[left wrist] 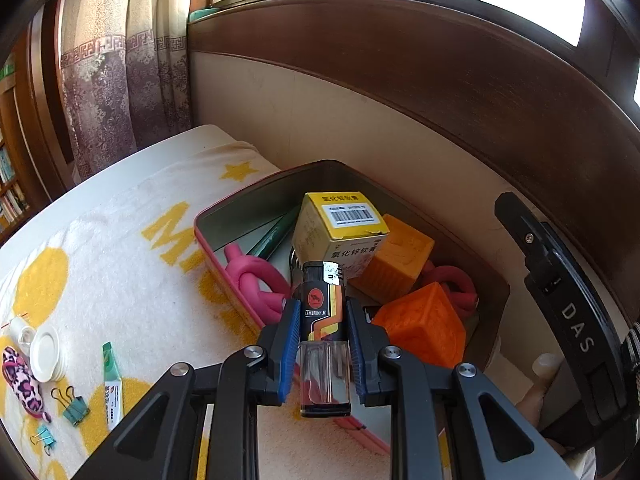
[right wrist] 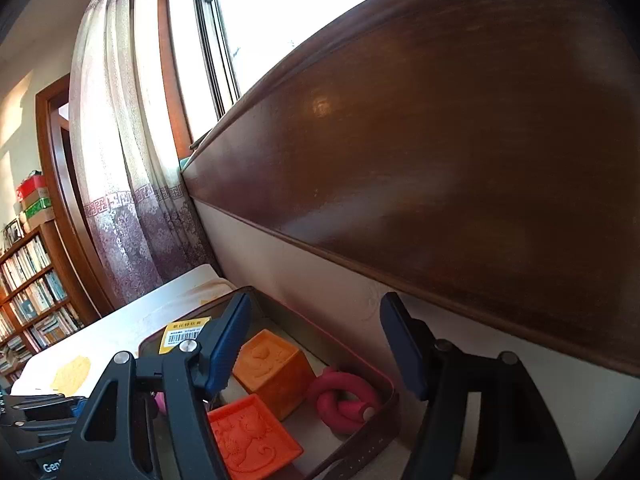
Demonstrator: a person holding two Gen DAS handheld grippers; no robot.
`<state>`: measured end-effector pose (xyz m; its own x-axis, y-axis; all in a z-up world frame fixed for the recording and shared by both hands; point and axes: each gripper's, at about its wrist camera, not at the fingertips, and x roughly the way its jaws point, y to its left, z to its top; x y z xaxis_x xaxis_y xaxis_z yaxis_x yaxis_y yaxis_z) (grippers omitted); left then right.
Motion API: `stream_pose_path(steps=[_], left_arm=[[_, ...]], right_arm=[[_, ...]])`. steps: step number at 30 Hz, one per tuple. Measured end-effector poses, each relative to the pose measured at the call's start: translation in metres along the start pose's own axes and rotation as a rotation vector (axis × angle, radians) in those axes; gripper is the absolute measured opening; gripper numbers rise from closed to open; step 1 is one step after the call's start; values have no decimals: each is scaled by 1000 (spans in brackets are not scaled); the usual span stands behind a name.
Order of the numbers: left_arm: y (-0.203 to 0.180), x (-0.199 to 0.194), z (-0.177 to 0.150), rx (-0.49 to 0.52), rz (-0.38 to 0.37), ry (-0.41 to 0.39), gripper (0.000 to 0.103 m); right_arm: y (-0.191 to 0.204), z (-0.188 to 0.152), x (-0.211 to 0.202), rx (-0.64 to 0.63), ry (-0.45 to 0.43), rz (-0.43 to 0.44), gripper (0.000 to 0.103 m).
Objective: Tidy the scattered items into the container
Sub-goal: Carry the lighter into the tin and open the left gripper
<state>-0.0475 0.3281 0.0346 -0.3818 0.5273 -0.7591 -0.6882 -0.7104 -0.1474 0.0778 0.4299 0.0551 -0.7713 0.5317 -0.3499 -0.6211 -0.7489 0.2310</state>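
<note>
Star-printed blanket (left wrist: 132, 248) by wooden headboard (left wrist: 400, 80); left tool (left wrist: 323, 322) grips lighter (left wrist: 322, 312), right tool (right wrist: 316, 344) wide

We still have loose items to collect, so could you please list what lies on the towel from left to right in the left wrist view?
Leopard-print pouch → white lids → large green binder clip → green tube → container.

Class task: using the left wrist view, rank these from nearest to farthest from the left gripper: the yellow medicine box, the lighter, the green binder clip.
1. lighter: clamped between the left gripper fingers.
2. yellow medicine box: just beyond, inside the container.
3. green binder clip: far left, on the towel.
</note>
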Motion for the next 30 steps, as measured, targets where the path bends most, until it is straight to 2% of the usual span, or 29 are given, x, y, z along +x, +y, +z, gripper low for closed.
stream_pose_path(steps=[6, 10, 13, 14, 15, 16, 17, 24, 30], left_arm=[[-6, 24, 19, 16, 1, 3, 24], [7, 42, 31, -40, 22, 6, 24], [23, 47, 34, -109, 4, 26, 25], [27, 47, 34, -124, -1, 29, 30], [30, 46, 34, -135, 5, 31, 47], [33, 44, 33, -144, 16, 23, 59], [34, 40, 31, -150, 9, -4, 67], [39, 26, 21, -137, 48, -17, 67], [55, 10, 5, -181, 71, -22, 67]], right_arm=[[0, 1, -3, -4, -16, 13, 71], [0, 1, -1, -2, -17, 27, 71], [4, 0, 1, -21, -15, 34, 71], [5, -1, 2, -27, -13, 37, 71], [7, -1, 4, -32, -9, 41, 72], [7, -1, 4, -35, -7, 43, 73], [8, -1, 3, -37, -6, 45, 73], [12, -3, 9, -48, 4, 35, 76], [19, -6, 4, -84, -14, 21, 76]])
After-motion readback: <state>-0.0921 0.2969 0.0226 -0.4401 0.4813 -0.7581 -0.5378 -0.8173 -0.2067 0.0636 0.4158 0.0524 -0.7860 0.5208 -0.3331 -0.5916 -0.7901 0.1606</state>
